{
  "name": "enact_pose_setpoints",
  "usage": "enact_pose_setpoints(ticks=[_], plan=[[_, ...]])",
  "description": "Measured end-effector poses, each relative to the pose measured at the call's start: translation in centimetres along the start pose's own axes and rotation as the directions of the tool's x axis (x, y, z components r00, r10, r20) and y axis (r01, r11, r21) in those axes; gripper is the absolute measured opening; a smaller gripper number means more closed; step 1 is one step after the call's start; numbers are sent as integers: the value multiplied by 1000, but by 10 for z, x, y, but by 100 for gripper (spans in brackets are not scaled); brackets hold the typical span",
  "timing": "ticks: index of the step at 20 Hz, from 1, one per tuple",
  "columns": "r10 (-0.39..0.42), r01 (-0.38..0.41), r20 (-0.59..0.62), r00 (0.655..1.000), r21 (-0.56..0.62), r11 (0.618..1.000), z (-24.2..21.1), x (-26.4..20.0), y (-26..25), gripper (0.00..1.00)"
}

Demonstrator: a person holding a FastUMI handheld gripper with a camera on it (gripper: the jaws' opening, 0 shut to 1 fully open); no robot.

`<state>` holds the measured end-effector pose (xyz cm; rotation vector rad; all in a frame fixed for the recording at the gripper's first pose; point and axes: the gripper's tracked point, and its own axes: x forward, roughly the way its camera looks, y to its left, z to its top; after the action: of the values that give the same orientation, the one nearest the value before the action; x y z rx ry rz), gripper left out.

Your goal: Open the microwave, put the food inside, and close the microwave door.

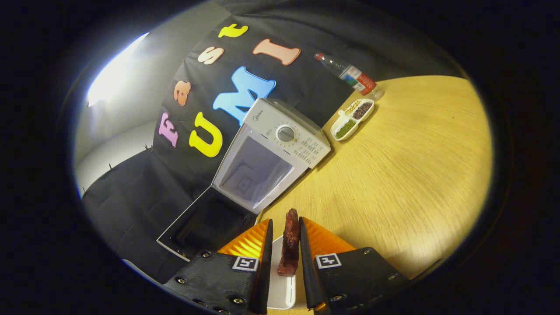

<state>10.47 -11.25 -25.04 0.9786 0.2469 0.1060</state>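
The gripper [285, 249] is holding a dark reddish strip of food [290, 247] between its fingers, the jaws narrowed around it; the left finger seems to be standing slightly off the strip, though the fisheye makes contact hard to judge. A white plate [280, 288] is lying just beneath. At about eleven o'clock from the fingers, the microwave [271, 157] is sitting on the wooden table [393, 175] with its door [201, 227] hanging fully open. The food is looking light, fairly stiff and perhaps greasy, so gripping it mid-length is likely safest. At one o'clock, a divided dish [352, 119] and bottle [350, 74] are standing well apart.
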Motion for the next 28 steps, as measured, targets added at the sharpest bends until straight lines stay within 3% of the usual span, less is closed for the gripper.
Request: enact_pose_setpoints(ticks=[2, 4, 12, 20, 28], plan=[[-13, 13, 14, 1000, -33, 999, -1, 6, -3, 33], [-15, 16, 31, 999, -32, 999, 2, 2, -3, 14], [63, -69, 63, 996, 102, 992, 27, 9, 38, 13], [153, -168, 146, 977, 92, 982, 46, 63, 111, 13], [69, -102, 262, 963, 116, 988, 40, 165, 134, 12]])
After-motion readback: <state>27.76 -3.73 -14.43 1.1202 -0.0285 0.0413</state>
